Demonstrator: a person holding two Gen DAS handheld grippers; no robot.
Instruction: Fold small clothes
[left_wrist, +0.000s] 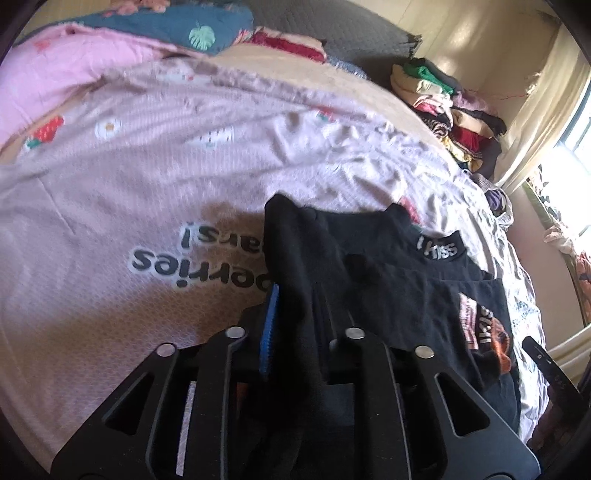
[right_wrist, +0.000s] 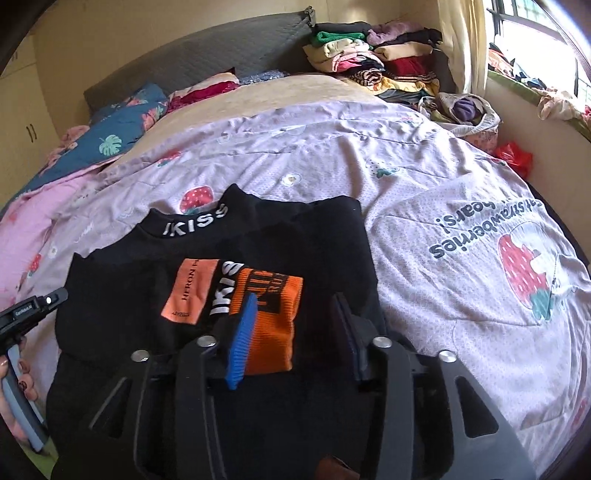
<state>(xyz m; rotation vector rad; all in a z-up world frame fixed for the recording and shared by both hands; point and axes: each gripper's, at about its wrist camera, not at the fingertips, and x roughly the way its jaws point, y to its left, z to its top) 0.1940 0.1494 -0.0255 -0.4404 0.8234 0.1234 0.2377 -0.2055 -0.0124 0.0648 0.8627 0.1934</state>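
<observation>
A black shirt (left_wrist: 388, 266) (right_wrist: 295, 236) with "IKISS" on its collar and orange patches on its front lies flat on the bed. My left gripper (left_wrist: 297, 295) is shut on a fold of its black fabric, which runs up between the blue pad and the other finger and drapes over them. In the right wrist view the left gripper (right_wrist: 33, 310) shows at the left edge, held by a hand. My right gripper (right_wrist: 295, 299) hovers open over the shirt's orange patch (right_wrist: 269, 325), with nothing pinched between its fingers. Its tip (left_wrist: 543, 362) shows at the right in the left wrist view.
A lilac sheet (left_wrist: 147, 184) (right_wrist: 443, 184) with a strawberry print covers the bed. A stack of folded clothes (left_wrist: 443, 103) (right_wrist: 388, 62) stands at the headboard corner, with a blue leaf-print pillow (right_wrist: 110, 136) on the other side. A red bag (right_wrist: 515, 157) lies by the window wall.
</observation>
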